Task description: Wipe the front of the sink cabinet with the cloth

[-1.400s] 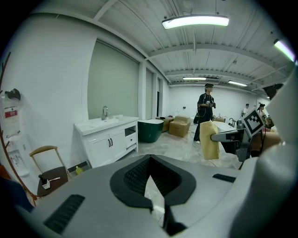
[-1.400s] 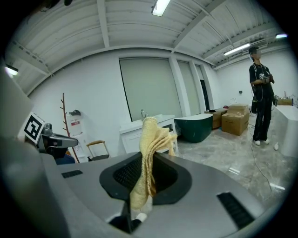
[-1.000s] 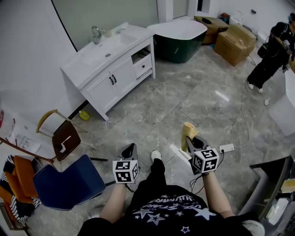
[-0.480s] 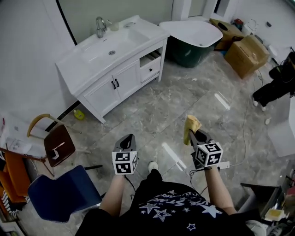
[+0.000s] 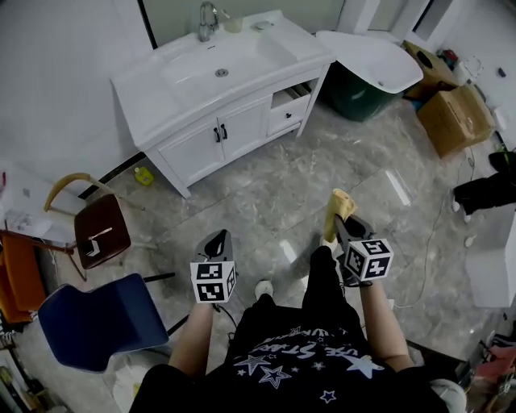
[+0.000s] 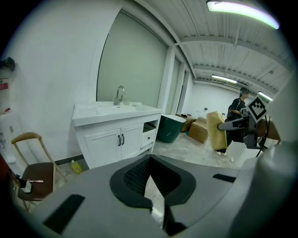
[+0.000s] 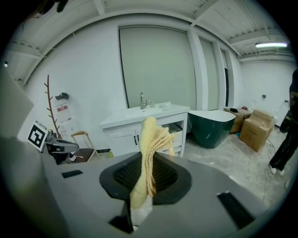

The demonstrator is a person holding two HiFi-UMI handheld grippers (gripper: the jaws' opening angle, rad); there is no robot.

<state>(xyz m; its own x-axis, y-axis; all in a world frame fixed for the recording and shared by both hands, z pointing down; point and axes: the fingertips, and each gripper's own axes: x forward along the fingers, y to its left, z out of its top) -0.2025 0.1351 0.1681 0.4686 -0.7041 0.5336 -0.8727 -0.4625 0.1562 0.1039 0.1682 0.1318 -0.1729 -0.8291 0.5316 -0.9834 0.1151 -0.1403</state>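
You've walked nearer: sink cabinet (image 5: 218, 137) now fills upper centre, still well apart. Right gripper (image 5: 342, 232) clamped on yellow cloth (image 5: 338, 208); left gripper (image 5: 218, 240) jaws together, empty. Wiping not started.

Bright, even light comes from overhead strip lamps (image 6: 242, 8), so shadows are faint. The glossy floor (image 5: 258, 189) carries pale glare streaks. Both gripper views bulge, with black corners and bent lines at the edges. The cloth (image 7: 150, 139) stays sharp; things at the far right edge smear slightly.
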